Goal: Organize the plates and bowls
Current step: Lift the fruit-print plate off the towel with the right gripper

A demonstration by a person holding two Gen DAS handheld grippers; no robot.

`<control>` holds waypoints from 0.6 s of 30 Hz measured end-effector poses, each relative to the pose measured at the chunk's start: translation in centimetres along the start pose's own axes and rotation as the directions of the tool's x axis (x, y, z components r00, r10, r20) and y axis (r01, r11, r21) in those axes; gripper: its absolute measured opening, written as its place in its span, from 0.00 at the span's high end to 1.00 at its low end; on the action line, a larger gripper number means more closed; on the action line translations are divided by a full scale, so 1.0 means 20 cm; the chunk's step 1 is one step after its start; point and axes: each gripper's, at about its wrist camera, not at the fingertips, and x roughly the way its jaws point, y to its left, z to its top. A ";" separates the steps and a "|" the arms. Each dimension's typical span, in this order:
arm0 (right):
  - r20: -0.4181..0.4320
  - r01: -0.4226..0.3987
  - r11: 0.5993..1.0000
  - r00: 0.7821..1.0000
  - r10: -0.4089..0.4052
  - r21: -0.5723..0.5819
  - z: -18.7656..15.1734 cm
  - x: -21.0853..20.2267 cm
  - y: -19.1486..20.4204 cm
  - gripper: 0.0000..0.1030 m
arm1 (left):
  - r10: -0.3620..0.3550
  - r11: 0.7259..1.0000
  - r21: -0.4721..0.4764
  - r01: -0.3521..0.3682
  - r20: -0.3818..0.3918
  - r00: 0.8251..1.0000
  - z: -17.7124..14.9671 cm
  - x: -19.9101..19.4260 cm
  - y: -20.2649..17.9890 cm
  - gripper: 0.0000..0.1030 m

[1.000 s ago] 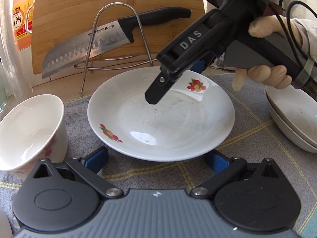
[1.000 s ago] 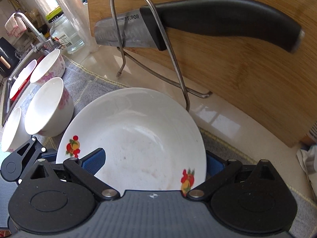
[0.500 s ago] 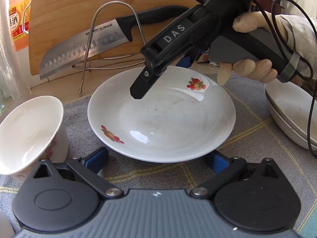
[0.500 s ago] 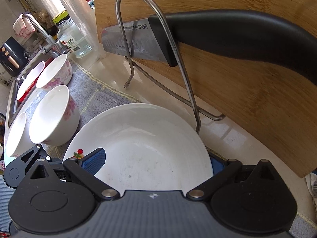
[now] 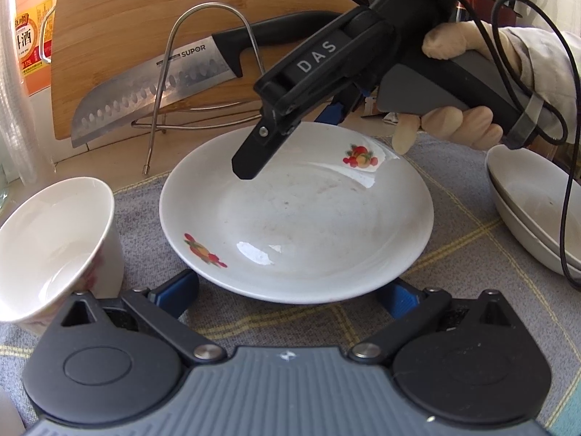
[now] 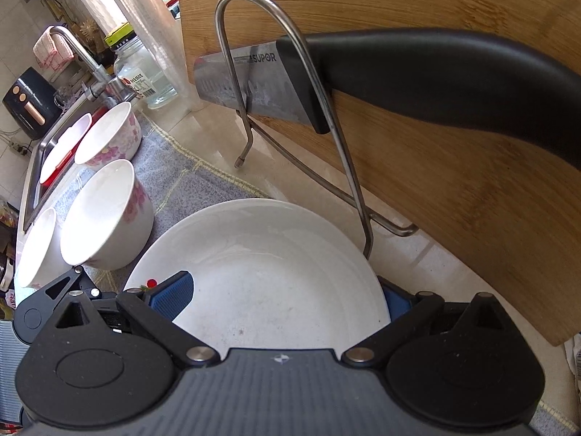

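Two open grippers [image 5: 287,292] [image 6: 270,296] around one white plate [image 5: 308,225]

1. A pale stone counter [image 6: 214,152] carries a grey mat [image 5: 454,196].
2. On the mat lie a fruit-printed plate [image 5: 297,218], flowered bowls [image 6: 105,214] and stacked dishes [image 5: 530,203].
3. A wire rack [image 5: 203,72] and cutting board [image 5: 145,3] stand on the counter.

The plate [image 5: 297,218] lies on the mat [image 5: 454,218], with a bowl [image 5: 54,250] to its left and stacked dishes [image 5: 533,203] to its right. Behind it a wire rack [image 5: 203,72] holds a knife [image 5: 163,87] against the board [image 5: 181,3].
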 end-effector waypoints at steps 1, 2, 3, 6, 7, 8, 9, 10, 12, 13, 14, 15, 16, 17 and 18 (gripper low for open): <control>0.000 -0.002 1.000 1.000 0.002 -0.001 0.00 0.00 0.00 0.00 | 0.001 1.000 -0.001 -0.001 -0.001 1.000 0.00 0.00 0.00 0.01; -0.001 -0.004 1.000 1.000 0.004 -0.002 0.00 0.00 0.00 0.00 | 0.001 1.000 -0.001 -0.001 -0.002 1.000 0.00 0.00 0.00 0.01; -0.002 -0.007 1.000 1.000 0.007 0.001 0.00 0.00 0.00 0.00 | 0.001 1.000 -0.001 -0.001 -0.002 1.000 0.00 0.00 0.00 0.01; -0.004 -0.007 1.000 1.000 0.007 0.006 0.00 0.00 0.00 0.00 | 0.004 1.000 0.013 -0.004 0.002 1.000 0.01 0.00 -0.02 0.01; -0.010 -0.004 1.000 1.000 0.004 -0.001 0.00 0.00 0.00 0.00 | 0.006 1.000 0.021 -0.006 0.003 1.000 0.01 0.00 -0.02 0.01; -0.016 -0.003 1.000 1.000 0.003 -0.005 0.00 0.00 0.00 0.00 | 0.009 1.000 0.029 -0.009 0.005 1.000 0.01 0.00 -0.03 0.01; -0.021 -0.003 1.000 1.000 0.002 -0.012 0.00 0.00 0.01 0.00 | 0.014 0.999 0.038 -0.015 0.004 1.000 0.02 0.00 -0.04 0.00; -0.023 -0.003 1.000 1.000 0.002 -0.020 0.00 0.00 0.01 0.00 | 0.013 0.999 0.035 -0.014 0.004 1.000 0.02 0.00 -0.03 0.00; -0.019 -0.005 1.000 1.000 0.005 -0.018 0.01 0.01 0.01 0.00 | 0.011 0.999 0.034 -0.011 0.005 1.000 0.02 0.00 -0.03 0.00; -0.016 -0.006 1.000 1.000 0.006 -0.017 0.01 0.01 0.01 0.00 | 0.012 0.999 0.035 -0.012 0.006 1.000 0.02 0.00 -0.03 0.01; -0.015 -0.006 1.000 1.000 0.006 -0.018 0.01 0.01 0.01 0.00 | 0.012 0.999 0.034 -0.012 0.006 1.000 0.02 0.00 -0.03 0.01; -0.013 -0.006 1.000 1.000 0.006 -0.014 0.01 0.01 0.01 0.00 | 0.014 0.999 0.035 -0.014 0.007 1.000 0.02 0.00 -0.03 0.01; -0.012 -0.005 1.000 1.000 0.004 -0.011 0.01 0.01 0.01 0.00 | 0.015 0.999 0.036 -0.015 0.007 1.000 0.02 0.00 -0.03 0.01; -0.011 -0.003 1.000 1.000 0.003 -0.012 0.01 0.01 0.01 0.00 | 0.016 0.999 0.036 -0.016 0.007 1.000 0.02 0.01 -0.03 0.01; -0.011 -0.002 1.000 1.000 0.002 -0.013 0.01 0.01 0.01 0.00 | 0.016 0.999 0.036 -0.017 0.006 1.000 0.03 0.01 -0.03 0.01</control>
